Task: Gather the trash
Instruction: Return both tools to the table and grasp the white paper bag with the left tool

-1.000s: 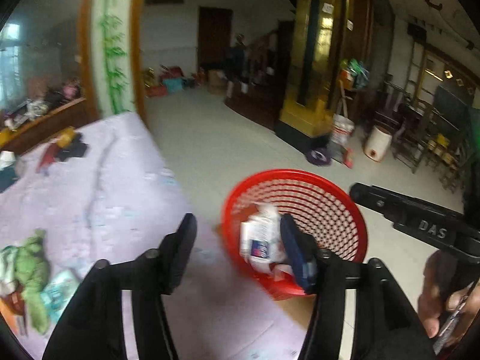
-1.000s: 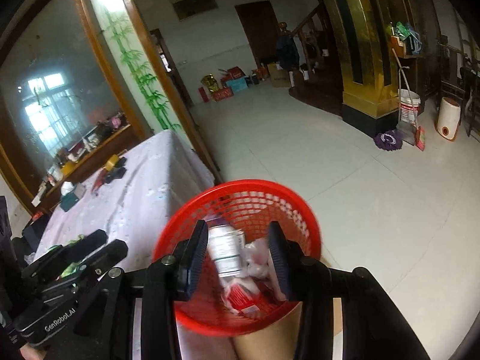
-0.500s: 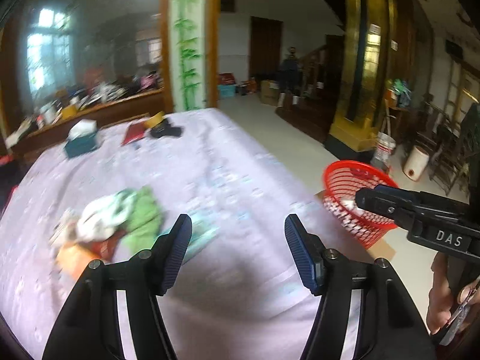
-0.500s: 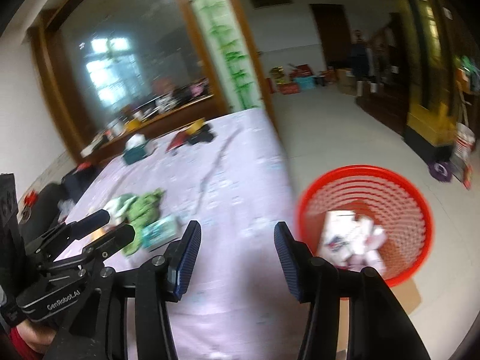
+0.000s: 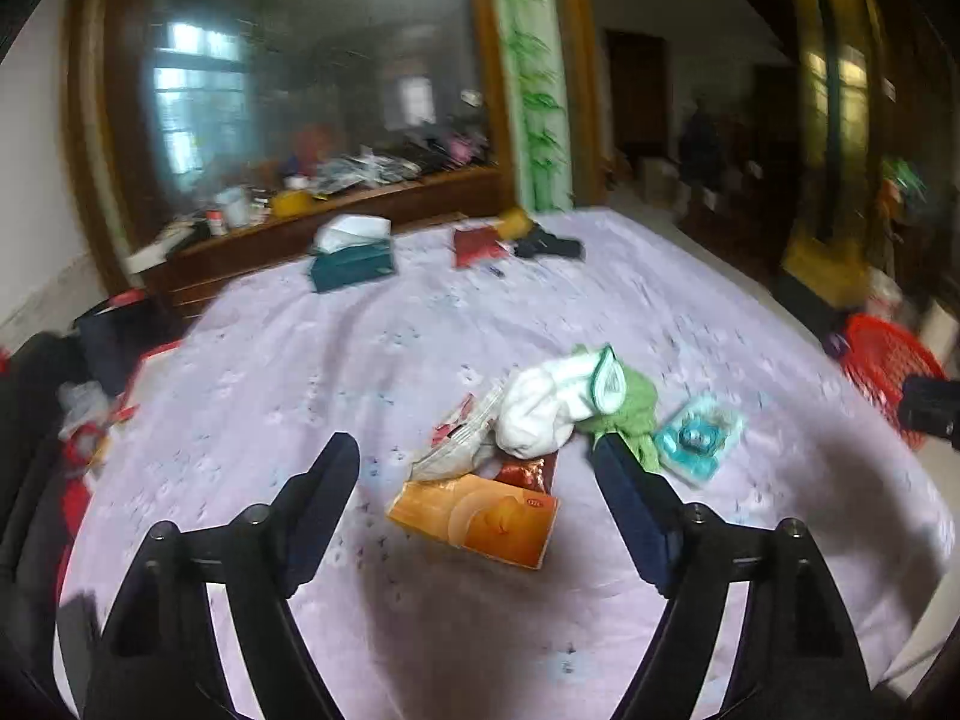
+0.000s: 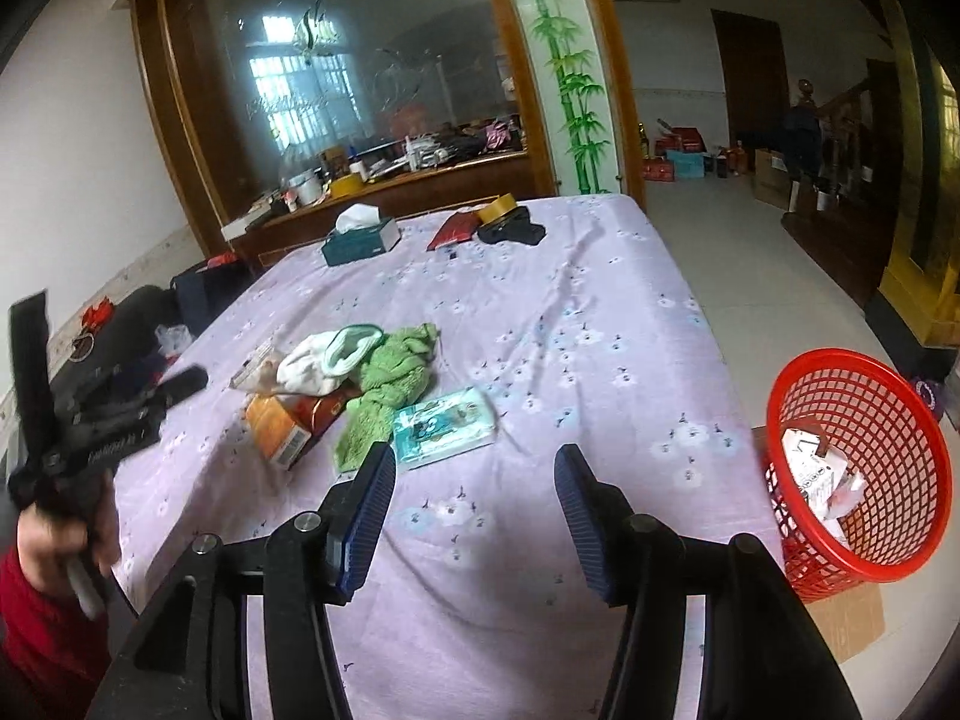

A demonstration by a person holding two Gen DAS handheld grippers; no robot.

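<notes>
Lilac cloth covers the tabletop (image 5: 360, 360), and in the left wrist view the left hand-held gripper (image 5: 477, 474) hangs released above an orange packet (image 5: 474, 519) in the trash pile. From the right wrist, the right hand-held gripper (image 6: 474, 483) is likewise released, empty, just beside that pile's teal wipes pack (image 6: 444, 426), with the red basket (image 6: 864, 462) well apart off the tabletop's edge.

Both grippers swung from the red basket (image 6: 858, 468) to the trash pile (image 5: 510, 456).

Heaped orange carton (image 5: 477, 519), clear wrapper (image 5: 459, 441), teal packet (image 6: 444, 426) on cloth; red basket (image 6: 852, 468) holding trash.
</notes>
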